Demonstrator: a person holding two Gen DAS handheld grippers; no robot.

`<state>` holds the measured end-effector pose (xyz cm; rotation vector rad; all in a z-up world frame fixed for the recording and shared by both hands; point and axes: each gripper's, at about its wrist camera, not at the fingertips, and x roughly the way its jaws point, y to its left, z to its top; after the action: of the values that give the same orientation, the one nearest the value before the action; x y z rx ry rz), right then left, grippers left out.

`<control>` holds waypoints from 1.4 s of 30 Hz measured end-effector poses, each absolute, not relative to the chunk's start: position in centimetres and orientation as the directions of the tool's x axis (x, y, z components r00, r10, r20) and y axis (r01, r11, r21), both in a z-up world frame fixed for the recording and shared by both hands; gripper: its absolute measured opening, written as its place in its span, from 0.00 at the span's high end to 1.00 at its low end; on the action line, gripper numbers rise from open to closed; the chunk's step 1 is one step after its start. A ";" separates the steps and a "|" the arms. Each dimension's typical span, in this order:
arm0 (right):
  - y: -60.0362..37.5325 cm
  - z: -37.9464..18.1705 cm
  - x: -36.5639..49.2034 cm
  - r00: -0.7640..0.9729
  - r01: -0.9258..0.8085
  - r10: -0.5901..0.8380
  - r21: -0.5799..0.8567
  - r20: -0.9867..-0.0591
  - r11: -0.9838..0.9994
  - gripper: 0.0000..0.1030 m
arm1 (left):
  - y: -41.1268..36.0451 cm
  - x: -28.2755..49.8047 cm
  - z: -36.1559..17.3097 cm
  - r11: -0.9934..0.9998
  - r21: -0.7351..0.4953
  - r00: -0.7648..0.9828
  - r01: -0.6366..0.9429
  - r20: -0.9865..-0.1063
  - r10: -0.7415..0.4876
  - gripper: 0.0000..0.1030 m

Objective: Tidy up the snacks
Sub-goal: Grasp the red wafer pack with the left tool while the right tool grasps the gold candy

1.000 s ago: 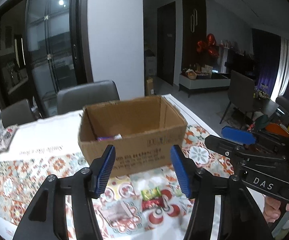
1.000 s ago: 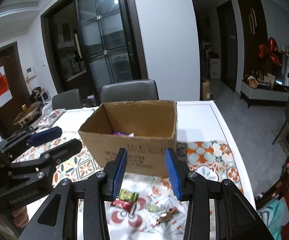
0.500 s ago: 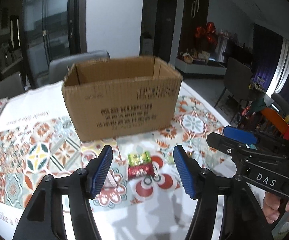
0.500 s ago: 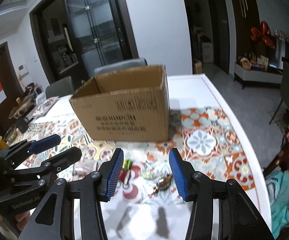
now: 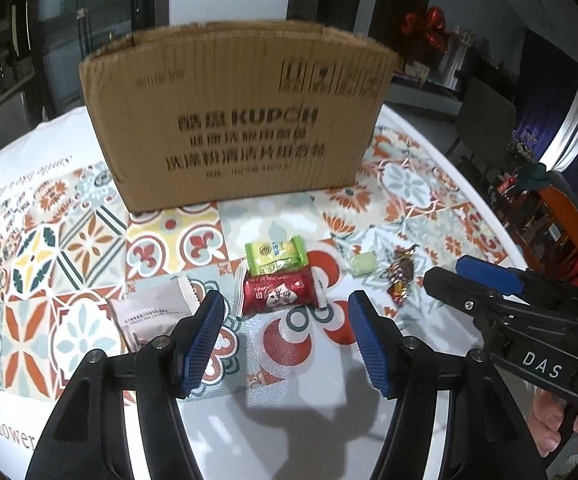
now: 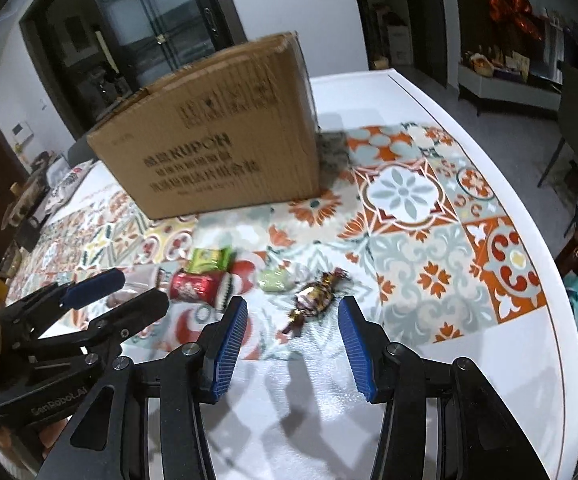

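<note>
Cardboard fills the top of my left wrist view: the box (image 5: 237, 120) stands on the patterned tablecloth (image 5: 49, 248), its printed side facing me. My left gripper (image 5: 285, 336) hovers low over the cloth with its jaws apart and nothing between them. Just ahead of its blue pads (image 5: 203, 340) lies a red snack packet (image 5: 279, 293), touching a green snack packet (image 5: 277, 255) on its far side. A pale pink packet (image 5: 153, 312) lies to the left, partly behind the left finger. To the right sit a small pale green candy (image 5: 363, 264) and a brown twist-wrapped candy (image 5: 403, 274), near my other tool.

From the right wrist view, my right gripper (image 6: 293, 344) also has its jaws apart, empty, with the brown twist-wrapped candy (image 6: 315, 298) lying on the cloth just ahead and between the fingers. The pale green candy (image 6: 275, 280), red packet (image 6: 193, 286) and green packet (image 6: 209, 260) spread to the left, all in front of the box (image 6: 217, 132) and outside it. The left gripper (image 6: 117, 292) reaches in at the left edge.
</note>
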<state>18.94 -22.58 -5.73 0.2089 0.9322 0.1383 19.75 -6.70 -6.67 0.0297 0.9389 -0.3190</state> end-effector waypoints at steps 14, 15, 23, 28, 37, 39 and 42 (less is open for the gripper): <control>-22.2 -8.5 21.0 0.536 -0.022 0.208 0.233 -0.818 0.972 0.53 | -7.4 22.6 -9.7 0.957 -0.127 0.504 0.260 -0.828 -0.247 0.39; -22.2 -8.6 21.2 0.536 -0.024 0.208 0.232 -0.818 0.972 0.53 | -7.5 22.8 -9.8 0.958 -0.126 0.502 0.258 -0.829 -0.245 0.39; -21.8 -9.4 22.0 0.529 -0.028 0.193 0.210 -0.827 0.977 0.54 | -7.8 23.7 -10.9 0.962 -0.113 0.494 0.250 -0.839 -0.227 0.39; -21.5 -9.4 22.1 0.534 -0.046 0.180 0.184 -0.826 0.982 0.62 | -7.8 23.5 -10.8 0.958 -0.117 0.501 0.261 -0.832 -0.238 0.47; -21.5 -9.2 21.8 0.546 -0.043 0.185 0.193 -0.817 0.980 0.72 | -7.2 22.8 -10.3 0.956 -0.144 0.505 0.257 -0.823 -0.260 0.55; -21.5 -8.9 21.5 0.552 -0.047 0.185 0.192 -0.813 0.980 0.72 | -7.1 22.4 -9.9 0.956 -0.145 0.513 0.256 -0.818 -0.261 0.55; -21.4 -8.4 21.2 0.558 -0.054 0.194 0.198 -0.807 0.979 0.72 | -6.9 21.8 -9.2 0.956 -0.146 0.528 0.253 -0.808 -0.263 0.55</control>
<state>21.18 -21.36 -8.37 0.1571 0.9686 0.1465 21.80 -6.86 -9.19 -0.0111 0.9671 -0.3082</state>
